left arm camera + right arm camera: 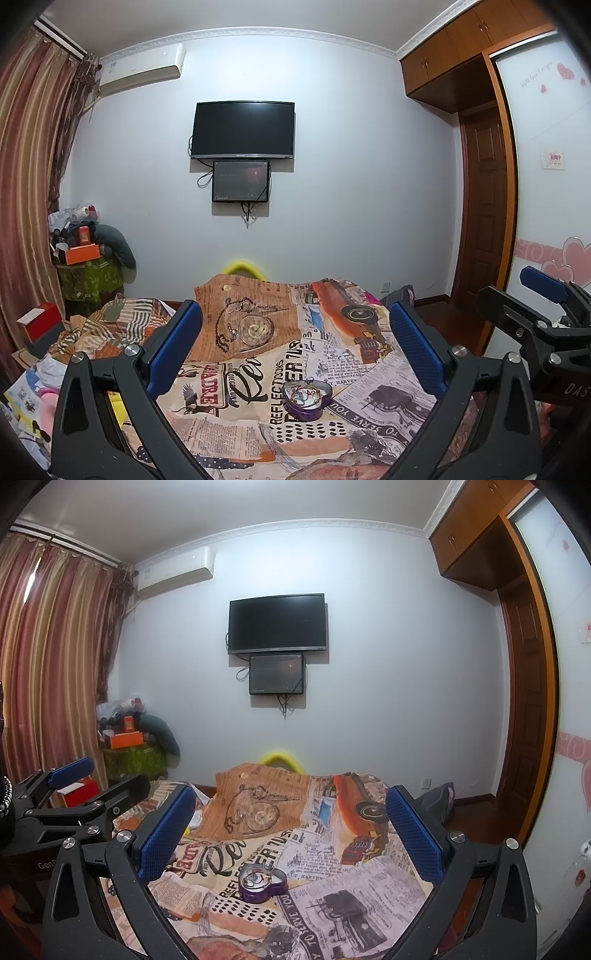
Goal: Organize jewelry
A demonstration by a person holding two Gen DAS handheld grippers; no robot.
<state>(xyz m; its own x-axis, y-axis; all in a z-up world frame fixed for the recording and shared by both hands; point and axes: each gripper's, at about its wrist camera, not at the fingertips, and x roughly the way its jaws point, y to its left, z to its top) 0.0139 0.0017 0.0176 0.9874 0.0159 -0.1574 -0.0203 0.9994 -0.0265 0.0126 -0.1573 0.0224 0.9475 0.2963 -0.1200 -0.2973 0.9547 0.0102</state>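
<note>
A purple heart-shaped tin [306, 399] sits open on the printed cloth [236, 432], with jewelry [305, 393] lying inside it. It also shows in the right wrist view [261, 882], jewelry [255, 878] inside. My left gripper [295, 349] is open and empty, held above and short of the tin. My right gripper [290, 830] is open and empty, also hovering short of the tin. The right gripper shows at the right edge of the left wrist view [532, 295]; the left gripper shows at the left edge of the right wrist view [92, 781].
The cloth [351, 878] covers a raised surface; a pocket watch is only printed on it. A red box [40, 321] and piled clutter [85, 251] stand at the left. A TV [242, 130] hangs on the far wall. A wardrobe [546, 177] stands right.
</note>
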